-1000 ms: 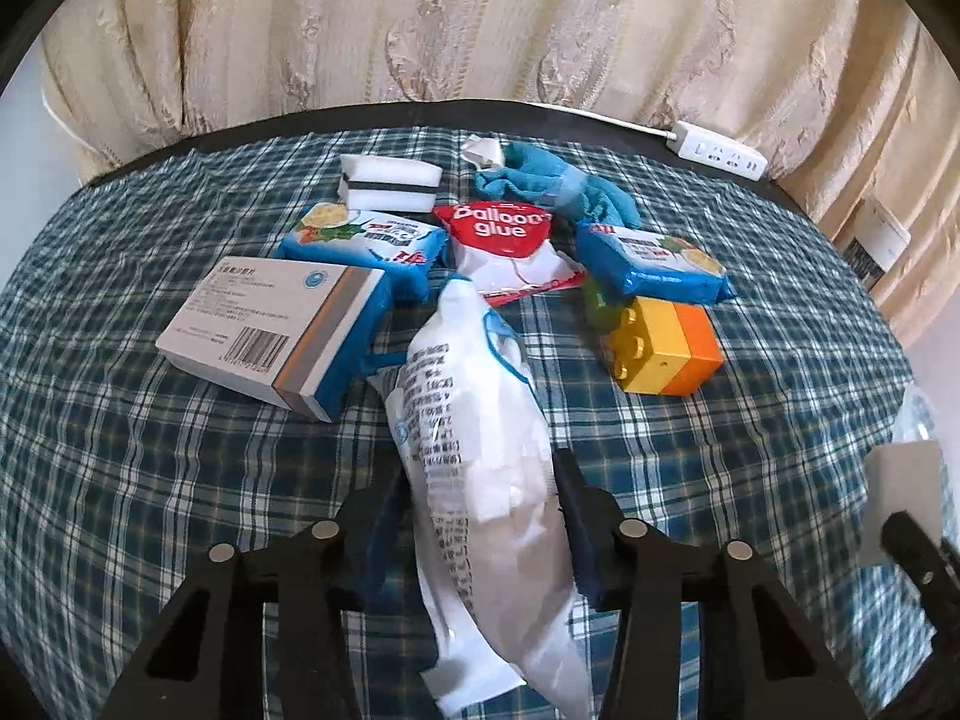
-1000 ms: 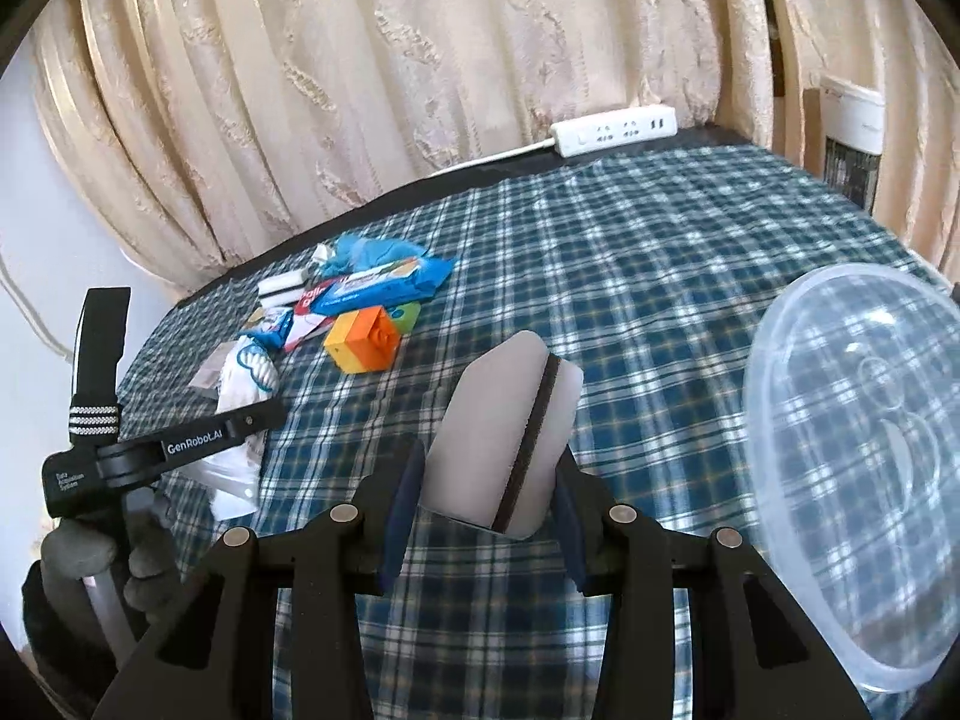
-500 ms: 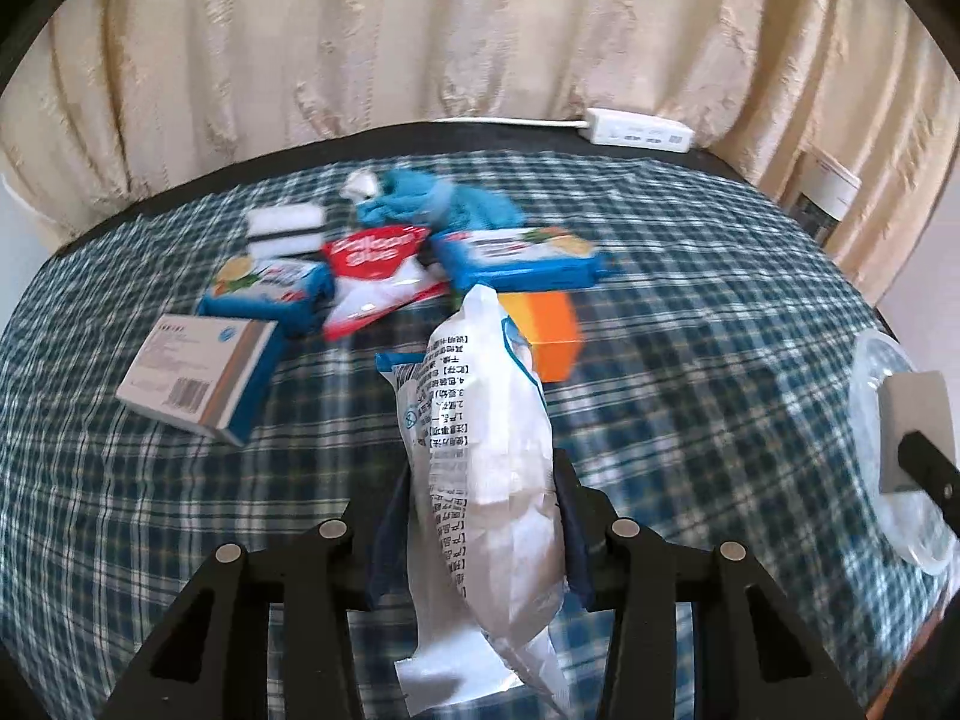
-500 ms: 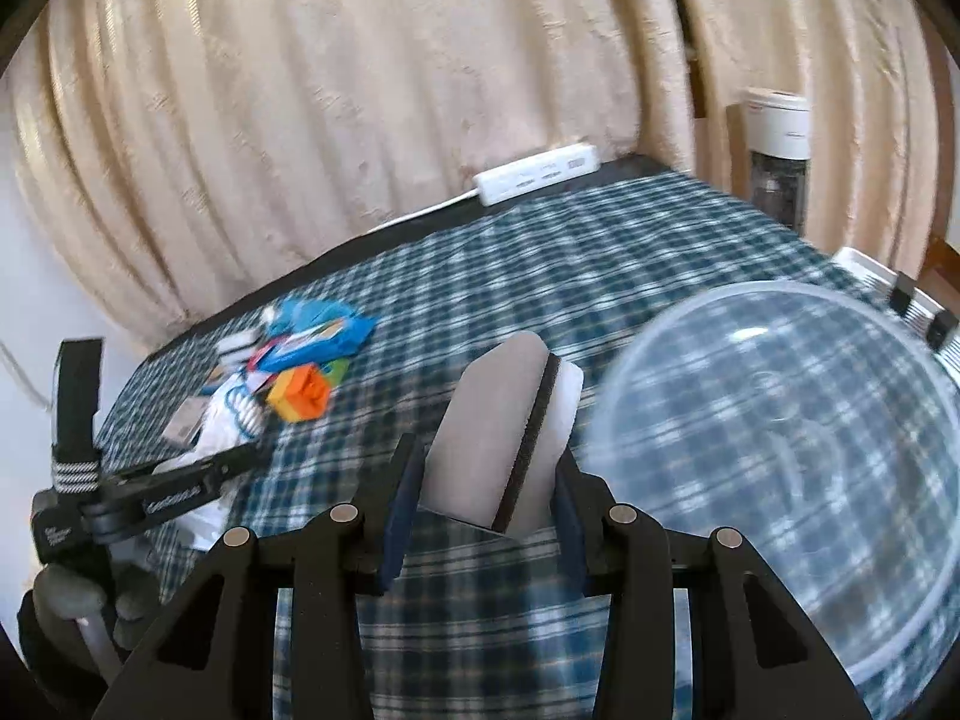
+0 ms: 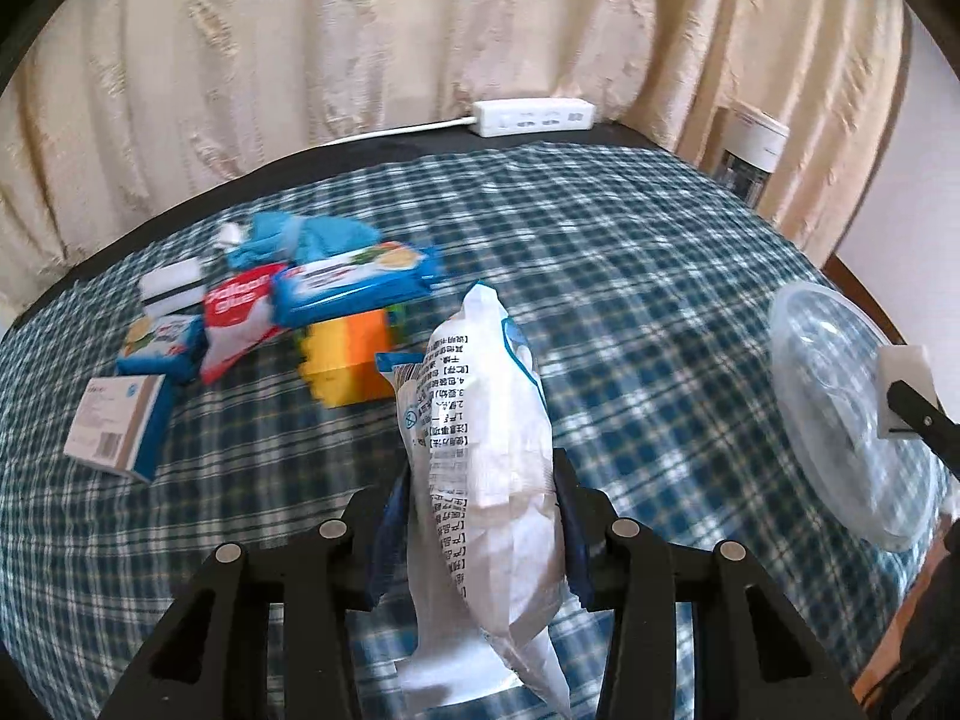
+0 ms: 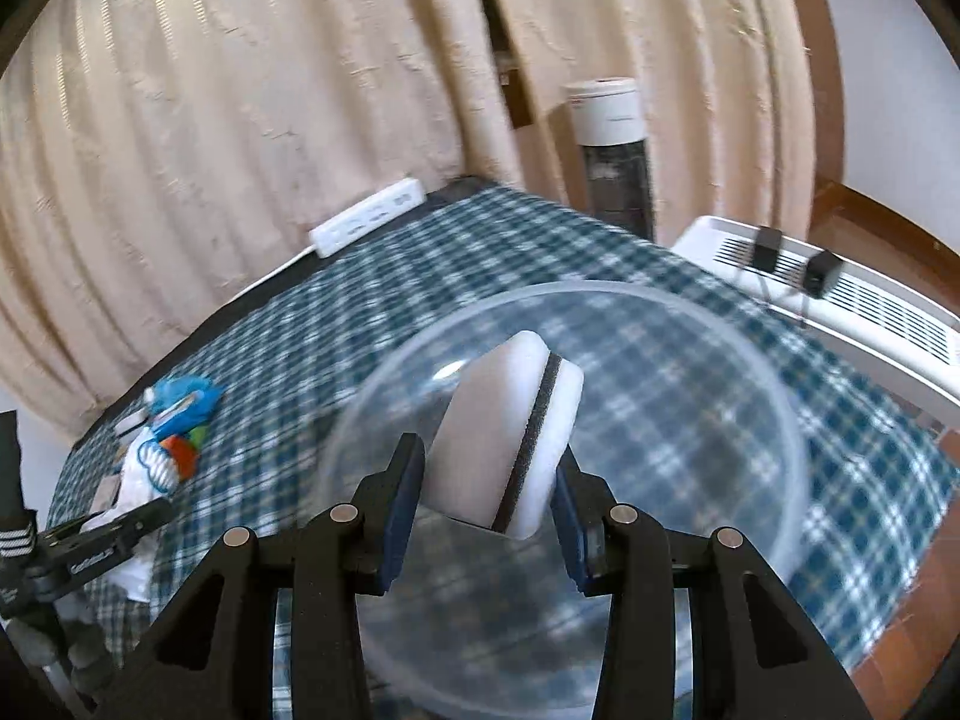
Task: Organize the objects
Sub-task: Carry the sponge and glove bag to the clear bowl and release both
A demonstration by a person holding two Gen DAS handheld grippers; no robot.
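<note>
My left gripper is shut on a white plastic packet printed with black text and blue trim, held above the checked tablecloth. My right gripper is shut on a white sponge with a dark middle layer, held over a clear plastic bowl. In the left wrist view the bowl stands at the right table edge, with the sponge and a right finger in front of it. The left gripper with its packet shows at the left of the right wrist view.
A pile lies at the left back: blue wipes pack, red glue packet, yellow-orange block, white-blue box, small sponge, blue cloth. A power strip lies at the back edge. Curtains hang behind; a white appliance stands at the right.
Both grippers have swung to the right with their loads. The pile has slid to the left in the left wrist view. The bowl now lies right under the sponge.
</note>
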